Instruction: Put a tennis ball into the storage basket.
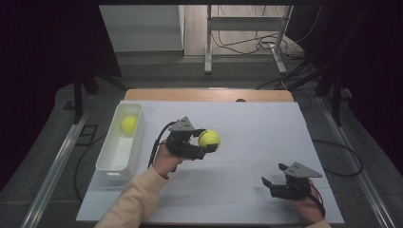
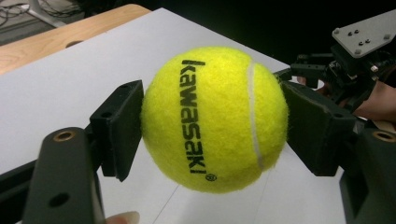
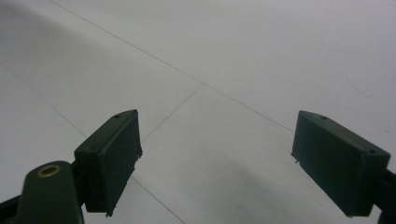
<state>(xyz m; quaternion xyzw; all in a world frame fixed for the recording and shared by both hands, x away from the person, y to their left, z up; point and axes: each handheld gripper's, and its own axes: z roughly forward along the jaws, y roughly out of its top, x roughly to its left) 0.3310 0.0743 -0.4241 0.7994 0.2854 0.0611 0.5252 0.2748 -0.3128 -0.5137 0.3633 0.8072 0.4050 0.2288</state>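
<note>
In the high view, the left tongs [image 1: 205, 142] grip a yellow tennis ball [image 1: 209, 138] above the middle of the white tabletop [image 1: 266, 128], right of a white bin [image 1: 119, 145] holding a second ball [image 1: 129, 124]. The right tongs [image 1: 274, 174] rest near the front right corner, spread apart.

In the left gripper view, both pads press the tennis ball's [image 2: 215, 119] sides.

In the right gripper view, the right tongs [image 3: 217, 161] stand wide over bare tabletop [image 3: 233, 56].

My left gripper [image 1: 207, 144] mid-table with a ball [image 1: 209, 138] between its jaws, bin [image 1: 115, 159] along the table's [image 1: 256, 128] left edge, second ball [image 1: 129, 124] in its far end, my right gripper [image 1: 274, 183] near the front right corner.
</note>
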